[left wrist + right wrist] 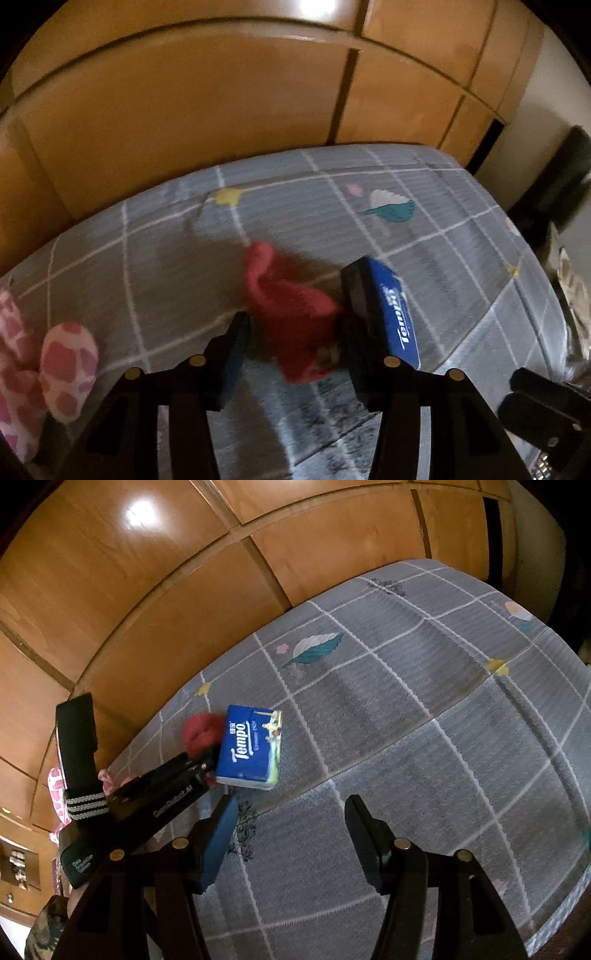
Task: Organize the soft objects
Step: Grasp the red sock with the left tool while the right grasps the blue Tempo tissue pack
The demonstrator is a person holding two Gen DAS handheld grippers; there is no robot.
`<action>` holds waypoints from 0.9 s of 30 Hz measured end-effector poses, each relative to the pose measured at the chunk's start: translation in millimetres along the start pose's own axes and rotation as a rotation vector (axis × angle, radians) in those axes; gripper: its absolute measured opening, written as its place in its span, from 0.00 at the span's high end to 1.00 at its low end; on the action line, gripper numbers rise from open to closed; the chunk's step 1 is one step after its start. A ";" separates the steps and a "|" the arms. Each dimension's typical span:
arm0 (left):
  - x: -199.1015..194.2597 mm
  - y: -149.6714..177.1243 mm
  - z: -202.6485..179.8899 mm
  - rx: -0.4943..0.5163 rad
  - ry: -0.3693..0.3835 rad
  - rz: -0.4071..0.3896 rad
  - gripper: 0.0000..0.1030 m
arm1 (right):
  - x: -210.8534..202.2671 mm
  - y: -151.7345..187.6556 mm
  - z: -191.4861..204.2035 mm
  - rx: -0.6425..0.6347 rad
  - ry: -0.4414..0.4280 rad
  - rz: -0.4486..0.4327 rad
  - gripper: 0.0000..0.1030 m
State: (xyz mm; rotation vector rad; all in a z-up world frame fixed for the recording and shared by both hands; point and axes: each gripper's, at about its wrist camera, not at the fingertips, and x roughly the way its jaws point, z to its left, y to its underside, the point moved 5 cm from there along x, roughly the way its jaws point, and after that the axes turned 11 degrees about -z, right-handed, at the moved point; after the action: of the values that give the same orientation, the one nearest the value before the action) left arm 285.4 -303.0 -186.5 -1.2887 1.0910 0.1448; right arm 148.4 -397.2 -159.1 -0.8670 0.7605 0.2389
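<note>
A crumpled red cloth point(280, 291) lies on the grey checked bedsheet point(166, 258). My left gripper point(295, 295) is open and tilted down over it, one finger on each side; the pads do not visibly squeeze it. A blue Tempo tissue pack point(395, 314) lies against the outside of its right finger. In the right wrist view the left gripper point(207, 764) reaches in from the left to the red cloth point(199, 731), which lies beside the pack point(251, 746). Nearer on the bed, my right gripper point(291, 805) hangs open above the sheet with nothing between its fingers.
Pink-and-white patterned socks point(66, 365) lie at the bed's left edge. A wooden wardrobe point(147, 590) stands close behind the bed. The sheet point(406, 701) stretches away to the right of the pack. A dark object point(561, 177) stands past the bed's far right corner.
</note>
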 end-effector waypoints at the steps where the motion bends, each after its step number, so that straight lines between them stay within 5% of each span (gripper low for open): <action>1: -0.3 -0.3 -4.2 0.006 0.013 -0.011 0.47 | 0.4 0.6 0.1 0.001 0.001 0.002 0.41; 5: 4.5 2.0 -15.4 0.049 0.019 -0.012 0.48 | 3.4 2.0 2.2 -0.002 0.004 0.012 0.41; 9: 12.4 6.2 -18.9 0.033 0.032 0.009 0.71 | 3.7 2.2 1.7 -0.008 0.016 0.010 0.41; 16: -23.2 4.5 3.7 -0.106 0.048 -0.065 0.71 | 7.5 1.3 -0.2 -0.014 0.033 0.012 0.41; 27: -93.3 61.0 17.9 -0.106 -0.062 -0.075 0.71 | 24.8 12.5 14.5 -0.103 0.042 0.101 0.39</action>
State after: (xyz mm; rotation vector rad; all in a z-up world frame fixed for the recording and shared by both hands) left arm 207.7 -224.1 -164.4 -1.4088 0.9919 0.1869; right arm 167.5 -380.8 -177.8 -0.9342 0.8376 0.3525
